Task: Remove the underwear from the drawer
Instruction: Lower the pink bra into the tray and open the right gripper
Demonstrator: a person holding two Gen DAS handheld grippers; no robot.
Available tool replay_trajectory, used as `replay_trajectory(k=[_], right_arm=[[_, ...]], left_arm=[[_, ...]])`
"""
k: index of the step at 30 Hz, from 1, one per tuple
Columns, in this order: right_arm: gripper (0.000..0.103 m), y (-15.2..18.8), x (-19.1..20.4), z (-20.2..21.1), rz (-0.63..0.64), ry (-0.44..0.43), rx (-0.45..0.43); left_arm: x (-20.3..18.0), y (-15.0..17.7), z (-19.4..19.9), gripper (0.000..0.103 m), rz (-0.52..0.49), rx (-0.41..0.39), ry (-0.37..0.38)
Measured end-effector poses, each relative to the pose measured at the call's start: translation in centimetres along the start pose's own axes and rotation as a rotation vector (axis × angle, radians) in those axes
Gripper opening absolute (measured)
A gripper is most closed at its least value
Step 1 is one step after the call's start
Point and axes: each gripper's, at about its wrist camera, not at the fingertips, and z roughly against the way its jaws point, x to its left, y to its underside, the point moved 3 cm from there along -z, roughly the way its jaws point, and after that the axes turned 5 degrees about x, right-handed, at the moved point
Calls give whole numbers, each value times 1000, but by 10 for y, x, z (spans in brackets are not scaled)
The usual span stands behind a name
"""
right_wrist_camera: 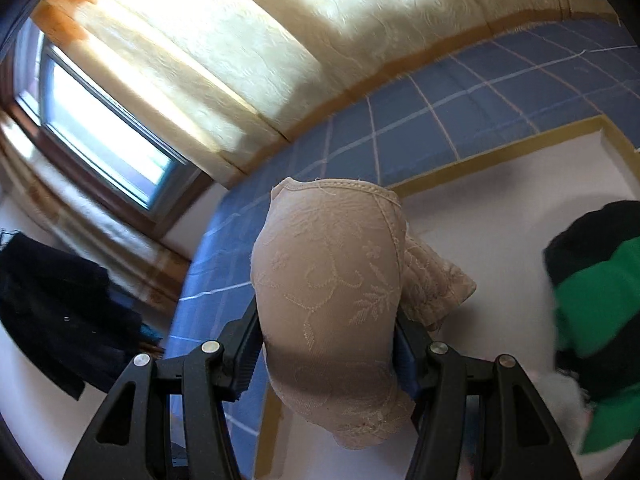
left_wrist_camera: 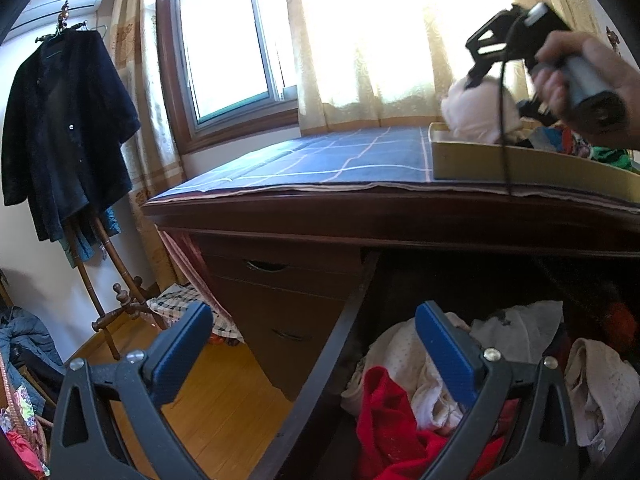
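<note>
The drawer's [left_wrist_camera: 348,320] back lies in shadow; the green garment [right_wrist_camera: 600,300] is blurred.

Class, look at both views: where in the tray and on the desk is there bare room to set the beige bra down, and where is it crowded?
Free: the tray's white floor between its near-left rim and the green garment; the blue checked cloth between tray and window. Crowded: the tray's right side; the drawer full of clothes.

Sunny bedroom corner with a dark wood desk under the window

Daylight pours through a sliding window [left_wrist_camera: 228,48] and pale patterned curtains [left_wrist_camera: 400,40]. The desk [left_wrist_camera: 304,216] has a blue checked cloth [left_wrist_camera: 320,160] on top and small closed drawers down its side. A dark coat [left_wrist_camera: 64,128] hangs on a wooden coat stand [left_wrist_camera: 116,280] over an orange-toned wood floor [left_wrist_camera: 216,396], with a white air conditioner [left_wrist_camera: 60,4] high on the wall.
</note>
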Motion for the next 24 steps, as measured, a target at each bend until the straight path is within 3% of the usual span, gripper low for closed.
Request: replay_trajectory(k=[17, 21, 24], right_arm=[[61, -5, 11, -48, 26, 200, 26], [74, -3, 14, -47, 57, 185, 13], [76, -3, 18, -34, 84, 149, 2]], left_arm=[[1, 2, 1, 103, -1, -9, 13], [2, 2, 1, 103, -1, -12, 9], [2, 2, 1, 103, -3, -8, 7]])
